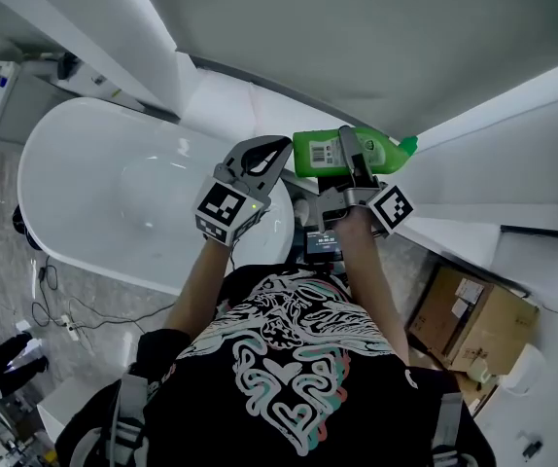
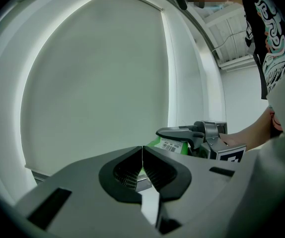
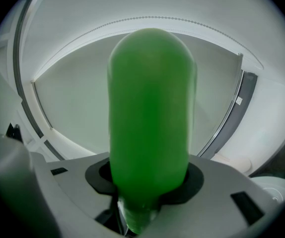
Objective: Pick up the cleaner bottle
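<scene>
The green cleaner bottle (image 1: 305, 154) hangs sideways in the air, its cap pointing right, with my right gripper (image 1: 354, 152) shut on its middle. In the right gripper view the bottle (image 3: 150, 108) fills the centre, its neck wedged between the jaws of the right gripper (image 3: 147, 185). My left gripper (image 1: 277, 152) is just left of the bottle's base, shut with nothing in it. In the left gripper view the left gripper (image 2: 142, 155) has its tips touching, and the bottle (image 2: 168, 145) shows beyond them, held by the right gripper (image 2: 194, 133).
A white bathtub (image 1: 75, 144) lies below and to the left. White wall ledges run behind the grippers. A cardboard box (image 1: 473, 319) stands on the floor at the lower right. Cables (image 1: 60, 309) trail on the floor at the left.
</scene>
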